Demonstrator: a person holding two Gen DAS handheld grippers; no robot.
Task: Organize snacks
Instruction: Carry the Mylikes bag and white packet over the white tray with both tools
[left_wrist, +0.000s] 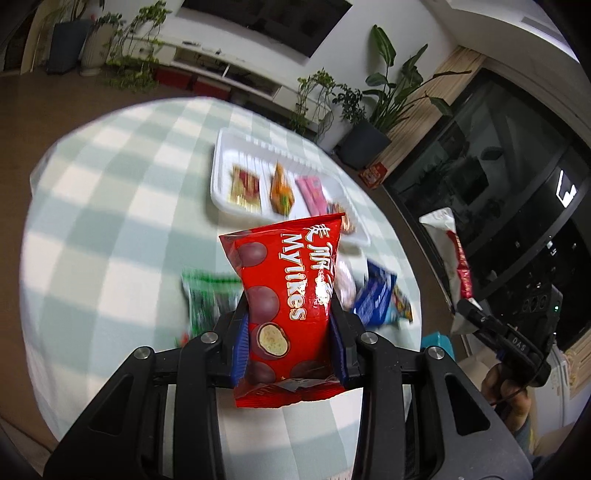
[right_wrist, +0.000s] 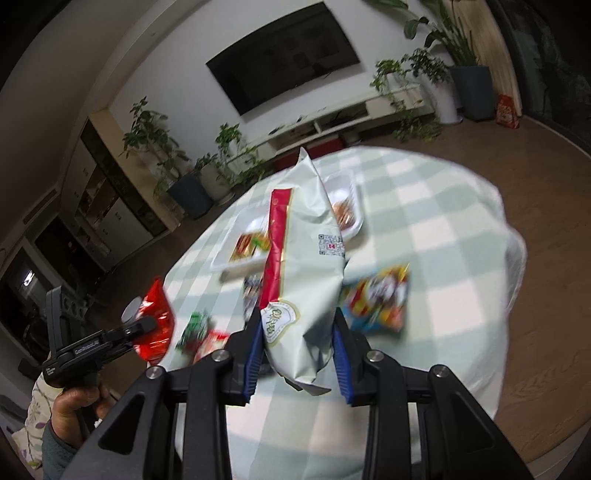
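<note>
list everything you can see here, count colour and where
red Mylikes bag: 1, red, held in the left gripper above the table
white bag: 1, white with red stripe, held in the right gripper
tray: 1, white, far side of the table, several snack packs inside
green packet: 1, green, on the cloth near the left gripper
blue packet: 1, blue, on the cloth
colourful packet: 1, multicoloured, on the cloth
table: 1, green and white check cloth
left gripper: 1, black, jaws closed on the red bag
right gripper: 1, black, jaws closed on the white bag
</note>
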